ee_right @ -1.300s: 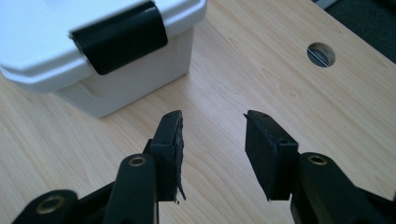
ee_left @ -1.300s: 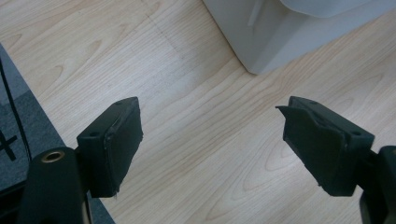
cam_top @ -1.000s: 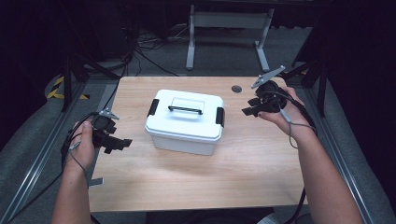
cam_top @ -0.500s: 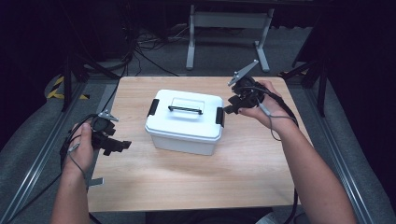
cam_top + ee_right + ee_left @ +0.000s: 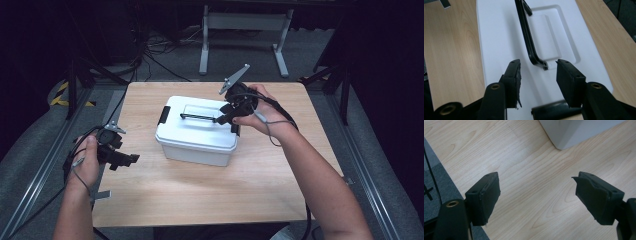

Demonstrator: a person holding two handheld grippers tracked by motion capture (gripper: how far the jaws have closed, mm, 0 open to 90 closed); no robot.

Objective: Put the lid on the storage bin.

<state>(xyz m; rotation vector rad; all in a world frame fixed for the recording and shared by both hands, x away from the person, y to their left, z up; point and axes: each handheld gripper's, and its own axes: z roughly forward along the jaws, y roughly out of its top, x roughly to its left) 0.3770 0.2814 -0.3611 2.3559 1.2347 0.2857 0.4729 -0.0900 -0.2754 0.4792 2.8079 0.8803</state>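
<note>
High view: right tongs [image 5: 226, 120] poised over box handle [image 5: 197, 117].

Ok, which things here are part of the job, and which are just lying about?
In the job:
- white box
- its black handle
- right gripper, open over the handle's end

Lying about:
- left gripper, open over bare table
- floor cables
- metal stand

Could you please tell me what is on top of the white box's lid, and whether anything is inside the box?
A black handle lies along the lid, the open right gripper hovering at its end. The shut lid hides the inside.
</note>
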